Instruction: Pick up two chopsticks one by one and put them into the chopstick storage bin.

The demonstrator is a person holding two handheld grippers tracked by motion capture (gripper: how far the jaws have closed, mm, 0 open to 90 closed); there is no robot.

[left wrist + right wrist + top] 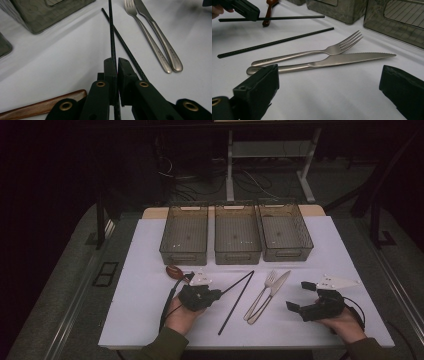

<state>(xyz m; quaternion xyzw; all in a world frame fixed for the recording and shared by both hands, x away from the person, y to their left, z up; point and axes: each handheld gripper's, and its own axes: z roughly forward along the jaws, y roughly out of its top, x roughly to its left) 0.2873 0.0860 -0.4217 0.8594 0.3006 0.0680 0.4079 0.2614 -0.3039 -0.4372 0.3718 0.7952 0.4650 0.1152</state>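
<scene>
My left gripper (218, 293) (117, 62) is shut on a black chopstick (237, 282) (111, 37), held just above the table and pointing toward the baskets. A second black chopstick (235, 304) (125, 47) (274, 43) lies flat on the white table beside it. A steel fork (262, 295) (312, 53) and a steel knife (272, 292) (342, 60) lie side by side to the right. My right gripper (296, 295) (329, 75) stands open near the knife with nothing between its jaws. The right gripper view also shows the left gripper (254, 13) with its chopstick (287, 18).
Three mesh baskets (183, 252) (237, 254) (287, 251) stand in a row at the back. A brown wooden spoon (174, 270) (42, 107) (268, 12) lies left of my left gripper. The white table (140, 320) ends just in front of the hands.
</scene>
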